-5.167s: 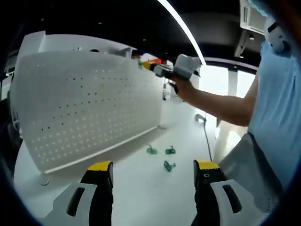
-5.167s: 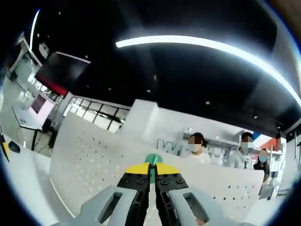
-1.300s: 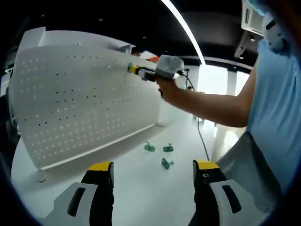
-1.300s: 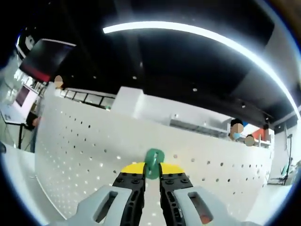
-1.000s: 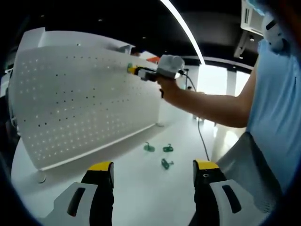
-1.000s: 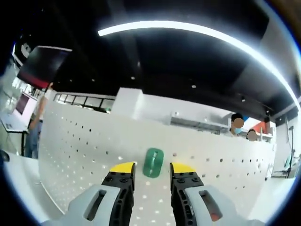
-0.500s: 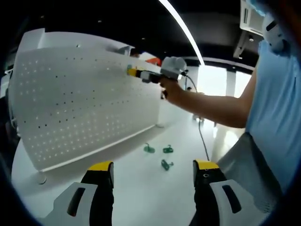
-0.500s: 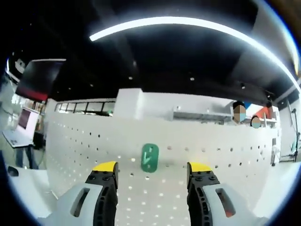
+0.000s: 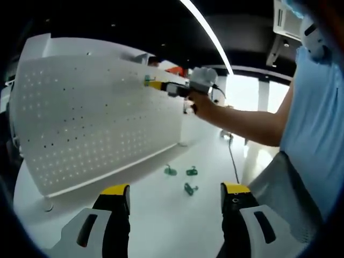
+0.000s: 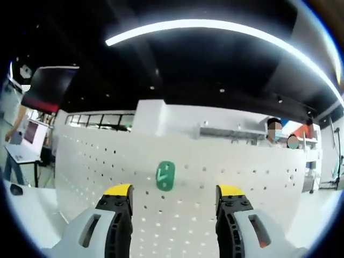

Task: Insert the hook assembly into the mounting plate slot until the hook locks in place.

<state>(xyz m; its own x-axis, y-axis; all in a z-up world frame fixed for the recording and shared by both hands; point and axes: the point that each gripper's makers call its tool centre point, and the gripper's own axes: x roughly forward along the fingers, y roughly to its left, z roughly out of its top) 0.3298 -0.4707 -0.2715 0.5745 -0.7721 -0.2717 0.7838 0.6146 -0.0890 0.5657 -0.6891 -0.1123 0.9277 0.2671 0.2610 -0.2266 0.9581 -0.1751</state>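
In the left gripper view, my left gripper [image 9: 174, 196] hangs over the white tabletop [image 9: 161, 215] with its jaws wide apart, holding nothing. Three small green plastic hooks [image 9: 185, 178] lie ahead near the upright white perforated mounting plate [image 9: 91, 118].

In the right gripper view, my right gripper [image 10: 174, 199] has its jaws spread, empty. The green hook assembly [image 10: 165, 176] sits on the plate, apart from both jaws.

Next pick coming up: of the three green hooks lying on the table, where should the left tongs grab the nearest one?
Judging from the left gripper view, take the nearest hook by its raised stem, coming down from above, since its flat base seems to lie on the white table. The left tongs are open. Detail is too small to confirm.
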